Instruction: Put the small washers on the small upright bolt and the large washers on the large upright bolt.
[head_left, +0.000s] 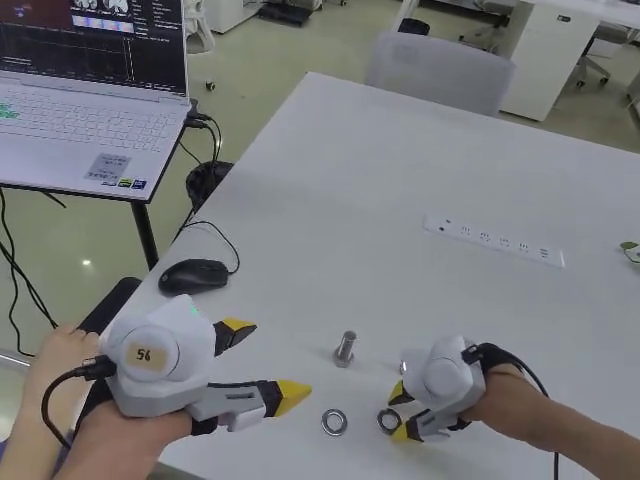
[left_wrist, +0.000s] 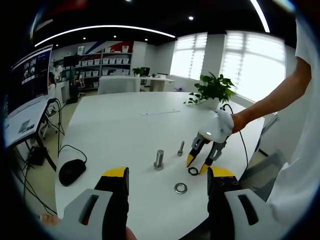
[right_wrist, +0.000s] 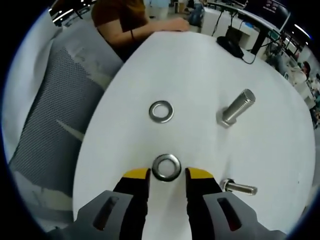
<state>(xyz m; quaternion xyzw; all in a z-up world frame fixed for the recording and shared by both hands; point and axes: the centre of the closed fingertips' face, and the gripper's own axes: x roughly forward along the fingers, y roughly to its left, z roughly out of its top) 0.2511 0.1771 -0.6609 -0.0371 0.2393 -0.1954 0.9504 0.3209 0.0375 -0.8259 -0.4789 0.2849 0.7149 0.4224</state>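
A large steel bolt (head_left: 346, 348) (left_wrist: 159, 159) (right_wrist: 236, 107) stands upright on the white table (head_left: 420, 200). A small bolt (left_wrist: 181, 147) (right_wrist: 239, 188) stands close beside it. Two steel washers lie flat near the front edge. One washer (head_left: 334, 422) (left_wrist: 180, 188) (right_wrist: 161, 111) lies free. The other washer (head_left: 388, 420) (left_wrist: 193, 171) (right_wrist: 166, 167) sits between the yellow tips of my right gripper (head_left: 408, 415) (left_wrist: 200, 164) (right_wrist: 167, 175), which points down at it, open. My left gripper (head_left: 268, 360) (left_wrist: 169, 175) hovers open to the left, holding nothing.
A black mouse (head_left: 192, 275) (left_wrist: 71, 171) lies at the table's left edge, with a laptop (head_left: 85, 110) on a stand beyond. A white power strip (head_left: 492, 241) lies mid-table. A grey chair (head_left: 440, 70) stands behind; a potted plant (left_wrist: 215, 92) sits at the far side.
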